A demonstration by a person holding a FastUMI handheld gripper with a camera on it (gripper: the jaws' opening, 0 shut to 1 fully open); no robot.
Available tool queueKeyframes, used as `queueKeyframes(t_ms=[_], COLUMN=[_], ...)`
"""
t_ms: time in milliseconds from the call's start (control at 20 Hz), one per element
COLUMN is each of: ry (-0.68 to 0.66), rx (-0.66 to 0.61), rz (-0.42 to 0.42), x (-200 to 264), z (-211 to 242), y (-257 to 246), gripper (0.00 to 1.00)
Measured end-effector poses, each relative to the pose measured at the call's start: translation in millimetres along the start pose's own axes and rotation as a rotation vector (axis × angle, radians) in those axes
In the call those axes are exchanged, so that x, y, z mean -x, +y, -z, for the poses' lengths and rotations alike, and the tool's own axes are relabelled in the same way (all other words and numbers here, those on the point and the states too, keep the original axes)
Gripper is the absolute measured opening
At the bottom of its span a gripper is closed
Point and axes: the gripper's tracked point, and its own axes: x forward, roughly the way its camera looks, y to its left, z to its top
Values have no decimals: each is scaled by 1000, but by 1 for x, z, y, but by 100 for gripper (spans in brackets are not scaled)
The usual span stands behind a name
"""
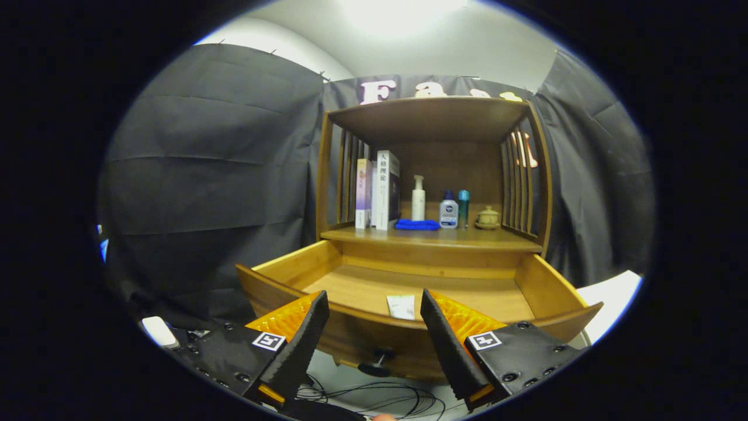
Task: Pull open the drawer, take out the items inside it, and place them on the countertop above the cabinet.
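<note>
In the gripper view, the wooden drawer (409, 286) stands pulled open below the cabinet's countertop (432, 237). A small white paper slip (401, 306) lies at its front edge, just ahead of the gripper (374, 304), whose fingers are spread and hold nothing. Retrieval seems to be the step in hand: next, dip in and pinch the slip.

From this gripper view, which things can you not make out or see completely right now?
- Drawer: open, but its front wall and the open gripper fingers hide the near floor.
- White slip in the drawer: lower edge cut by the front wall; too small to identify.
- Drawer knob: partly behind the left finger.
- Books on the countertop: spines too small to read.
- Small pot: details blurred.
</note>
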Motion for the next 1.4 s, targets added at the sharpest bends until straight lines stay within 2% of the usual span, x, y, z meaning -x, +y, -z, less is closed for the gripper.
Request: queueKeyframes(t_ms=[250,450,750,950,1150,1400], ry=[39,116,354,474,581,705], rx=[19,35,55,44,73,188], rz=[-69,-84,-179,-209,-274,-254], x=[-20,-54,-104,-136,-152,-165], z=[-39,-54,-41,-33,-15,33], y=[-8,-28,-47,-58,-51,-59], gripper=[99,99,100,100,99,100])
